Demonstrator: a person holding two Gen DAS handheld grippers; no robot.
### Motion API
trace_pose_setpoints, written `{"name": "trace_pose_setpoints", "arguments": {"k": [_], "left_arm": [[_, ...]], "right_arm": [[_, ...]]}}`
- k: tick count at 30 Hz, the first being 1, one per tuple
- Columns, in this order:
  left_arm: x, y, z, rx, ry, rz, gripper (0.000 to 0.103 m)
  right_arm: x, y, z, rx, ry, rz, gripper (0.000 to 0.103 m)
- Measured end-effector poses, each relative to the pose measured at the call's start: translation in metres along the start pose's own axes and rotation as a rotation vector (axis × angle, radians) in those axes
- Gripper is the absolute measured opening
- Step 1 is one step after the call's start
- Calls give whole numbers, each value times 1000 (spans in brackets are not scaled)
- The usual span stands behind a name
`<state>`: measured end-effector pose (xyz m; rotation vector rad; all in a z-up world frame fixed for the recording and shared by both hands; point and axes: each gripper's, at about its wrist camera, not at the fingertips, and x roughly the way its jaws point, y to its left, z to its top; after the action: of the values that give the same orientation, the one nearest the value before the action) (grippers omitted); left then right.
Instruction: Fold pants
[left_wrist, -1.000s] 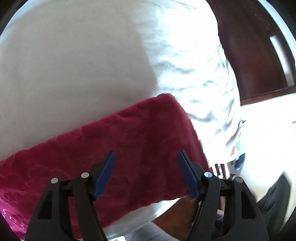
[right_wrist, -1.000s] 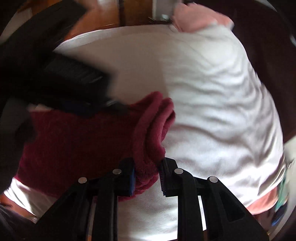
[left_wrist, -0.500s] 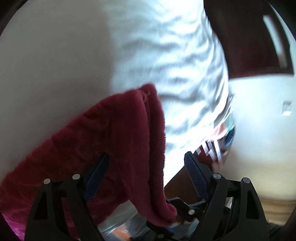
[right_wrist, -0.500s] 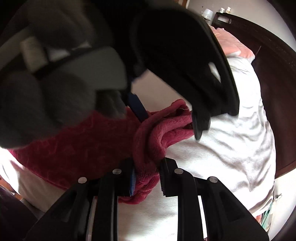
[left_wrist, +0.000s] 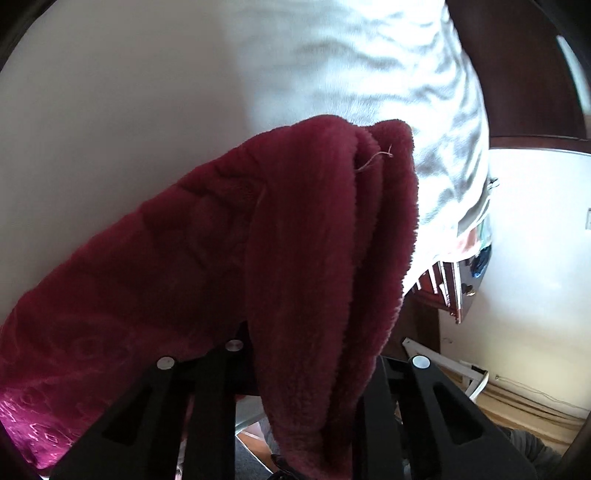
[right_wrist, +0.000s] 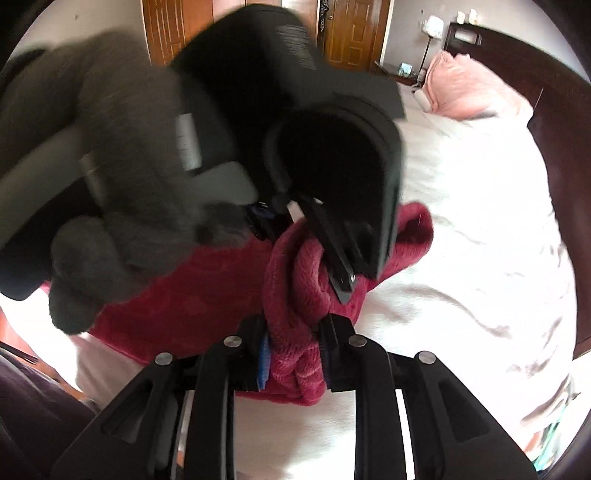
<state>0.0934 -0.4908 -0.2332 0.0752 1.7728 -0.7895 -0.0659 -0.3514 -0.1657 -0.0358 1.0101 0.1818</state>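
The dark red fleece pants (left_wrist: 295, 240) lie on a white bed sheet (left_wrist: 129, 110), with one edge lifted into a thick fold. In the left wrist view that fold hangs between the fingers of my left gripper (left_wrist: 310, 343), whose jaws are closing and pressing on it; the pads are hidden by the cloth. In the right wrist view my right gripper (right_wrist: 293, 350) is shut on a bunched fold of the pants (right_wrist: 184, 314). Just above it the left gripper (right_wrist: 332, 266), held by a grey gloved hand (right_wrist: 92, 184), pinches the same fold.
The white sheet (right_wrist: 461, 240) spreads to the right, with a pink pillow (right_wrist: 469, 88) at the far end against a dark wooden headboard (right_wrist: 554, 118). Wooden doors (right_wrist: 354, 33) stand behind. A dark wooden drawer unit (left_wrist: 450, 288) stands beside the bed.
The right gripper carried the pants' edge over toward the left gripper. The left gripper's wide jaws closed on that fold, and the cloth now fills the space between its fingers.
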Motion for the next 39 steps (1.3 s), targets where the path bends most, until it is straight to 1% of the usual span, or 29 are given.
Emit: {"name": "trace_pose_setpoints", "arguments": {"k": [1,5,7,9,13,15,18,22,24,25,27,28,30,31,32,33,34,35,36,38,39], "left_arm": [[-5,4,-5,-5,-17,-8,17],[-23,28,-28,-63,-89,-62,17],[-35,45,-46,-92,-126,-93,17],[-47,59,-63,-113,-159,-112,17],[-71,90,-98,-170,-231,-129,16],[-83,111,-120,-213,-266,-138,16],[-97,136,-151,-251,-306,-143,16],[-109,164,-188,-289,-345,-142,16],[-112,178,-208,-315,-358,-148,16],[-110,182,-212,-327,-360,-154,16],[-110,199,-228,-357,-367,-170,17],[-108,204,-235,-369,-370,-174,17],[-103,215,-249,-386,-380,-174,17],[-99,217,-247,-395,-386,-171,17],[-99,218,-231,-404,-389,-171,17],[-96,227,-234,-413,-396,-173,17],[-109,244,-234,-420,-399,-175,18],[-112,252,-236,-425,-402,-178,19],[-108,260,-234,-432,-406,-185,20],[-103,270,-234,-445,-405,-186,29],[-99,278,-235,-461,-404,-178,31]], "right_arm": [[-2,0,2,30,4,29,25],[-5,-6,8,158,40,144,30],[-9,-9,10,223,56,204,40],[-14,-8,11,256,62,247,44],[-24,1,16,296,61,298,44],[-21,-3,19,316,63,296,44],[-10,5,23,327,81,257,44],[11,13,41,309,119,242,44],[20,26,46,294,136,245,44],[24,25,45,291,141,248,44],[34,33,55,284,154,249,44],[39,44,58,282,162,251,44],[42,54,48,277,173,254,44],[51,64,54,271,180,250,44],[55,71,56,266,185,251,44],[61,77,58,261,192,251,44],[65,82,59,255,198,251,44],[69,88,60,247,204,250,44],[72,93,57,238,211,246,44],[85,102,55,222,229,241,44],[91,110,59,211,237,234,44]]}}
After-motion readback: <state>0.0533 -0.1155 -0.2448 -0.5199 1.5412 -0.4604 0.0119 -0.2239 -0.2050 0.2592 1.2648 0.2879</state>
